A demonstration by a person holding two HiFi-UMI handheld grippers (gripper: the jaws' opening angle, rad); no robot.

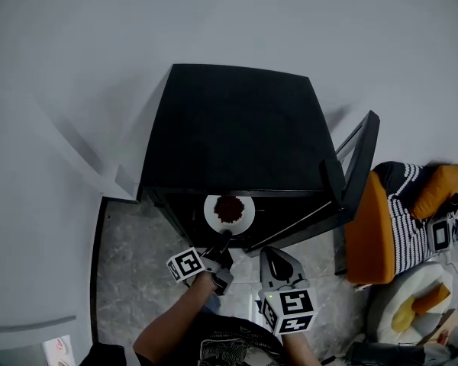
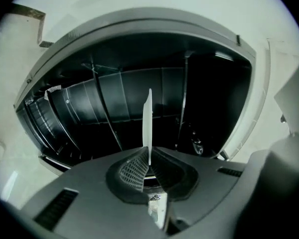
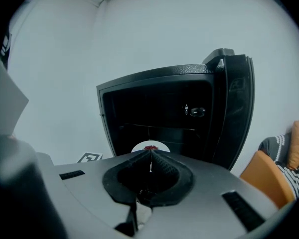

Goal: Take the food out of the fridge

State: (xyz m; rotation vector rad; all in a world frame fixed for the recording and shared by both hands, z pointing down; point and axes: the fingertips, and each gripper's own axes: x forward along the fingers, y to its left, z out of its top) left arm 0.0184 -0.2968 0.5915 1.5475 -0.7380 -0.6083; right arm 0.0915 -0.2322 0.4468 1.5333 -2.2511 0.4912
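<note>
A black mini fridge [image 1: 237, 128] stands with its door [image 1: 360, 166] swung open to the right. A white plate [image 1: 229, 212] of dark red food hangs at the front of the fridge opening. My left gripper [image 1: 223, 241] is shut on the plate's near rim. In the left gripper view the plate [image 2: 148, 123] shows edge-on as a thin white strip rising from my shut left gripper [image 2: 148, 164], with the dark fridge interior [image 2: 114, 108] behind. My right gripper [image 1: 277, 259] is lower right of the plate, shut and empty. Past my right gripper [image 3: 150, 156] the plate [image 3: 150, 147] shows inside the fridge [image 3: 164, 113].
An orange seat [image 1: 370, 231] with a striped cushion [image 1: 408, 204] stands right of the open door. Grey marble floor [image 1: 130, 265] lies in front of the fridge, with white wall behind and to the left. The fridge door [image 3: 236, 108] juts out on the right.
</note>
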